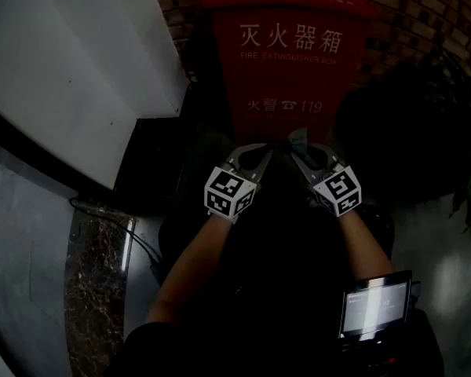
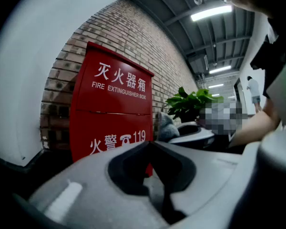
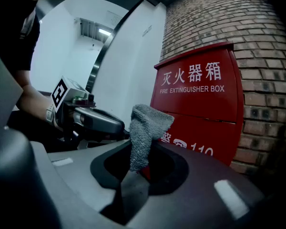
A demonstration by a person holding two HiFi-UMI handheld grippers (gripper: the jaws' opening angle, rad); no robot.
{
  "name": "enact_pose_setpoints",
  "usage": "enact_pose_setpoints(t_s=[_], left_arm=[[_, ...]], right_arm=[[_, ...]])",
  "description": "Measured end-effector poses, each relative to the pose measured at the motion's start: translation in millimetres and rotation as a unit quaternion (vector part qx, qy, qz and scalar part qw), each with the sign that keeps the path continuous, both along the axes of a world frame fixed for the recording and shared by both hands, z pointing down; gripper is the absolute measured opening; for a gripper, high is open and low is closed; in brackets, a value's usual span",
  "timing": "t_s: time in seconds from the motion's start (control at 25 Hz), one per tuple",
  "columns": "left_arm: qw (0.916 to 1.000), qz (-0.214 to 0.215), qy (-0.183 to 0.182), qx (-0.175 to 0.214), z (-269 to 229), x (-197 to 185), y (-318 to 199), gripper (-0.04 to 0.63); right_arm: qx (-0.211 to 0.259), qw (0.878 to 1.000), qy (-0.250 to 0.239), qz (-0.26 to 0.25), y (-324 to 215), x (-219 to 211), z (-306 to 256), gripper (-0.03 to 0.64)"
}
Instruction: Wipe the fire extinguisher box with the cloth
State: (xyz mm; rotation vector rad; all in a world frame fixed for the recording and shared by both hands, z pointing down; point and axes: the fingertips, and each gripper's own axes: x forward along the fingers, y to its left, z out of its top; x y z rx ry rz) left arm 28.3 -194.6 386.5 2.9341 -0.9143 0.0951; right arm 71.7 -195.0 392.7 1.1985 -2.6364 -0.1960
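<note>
The red fire extinguisher box [image 1: 290, 61] stands upright against a brick wall, straight ahead of both grippers and apart from them. It also fills the middle of the left gripper view as the red box [image 2: 112, 113] and the right half of the right gripper view as the box [image 3: 205, 99]. My right gripper [image 1: 300, 154] is shut on a grey cloth [image 3: 145, 132], which sticks up out of the jaws. The cloth [image 1: 298, 139] shows as a small tuft in the head view. My left gripper [image 1: 263, 155] hangs close beside it with its jaws [image 2: 149, 144] shut and nothing between them.
A white wall panel [image 1: 78, 61] runs along the left. A potted plant [image 1: 424, 108] stands to the right of the box. A thin cable [image 1: 102, 210] lies on the floor at left. A small lit screen [image 1: 375, 305] sits at the person's right side.
</note>
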Motion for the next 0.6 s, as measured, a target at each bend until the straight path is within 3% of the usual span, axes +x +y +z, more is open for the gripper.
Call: enact_pose_setpoints(t_s=[0.12,0.24,0.44,0.6], left_arm=[[0.9997,0.009,0.018,-0.013,-15.4,-2.9,-2.7,0.003],[0.9999,0.003,0.013,0.003,-46.1,-10.6,-17.8,0.003],[0.9969,-0.078,0.011,0.001,-101.7,-41.5,-69.5,0.003],[0.9933,-0.111,0.027,0.018,-147.8,-57.4,-106.3,0.003]], right_arm=[[0.003,1.000,0.027,0.014,-0.7,-3.3,-3.9,0.080],[0.024,0.997,0.067,0.014,-9.8,-14.0,-24.1,0.080],[0.069,0.991,0.111,0.014,-39.2,-33.9,-91.2,0.080],[0.119,0.982,0.144,0.005,-66.1,-59.7,-154.2,0.080]])
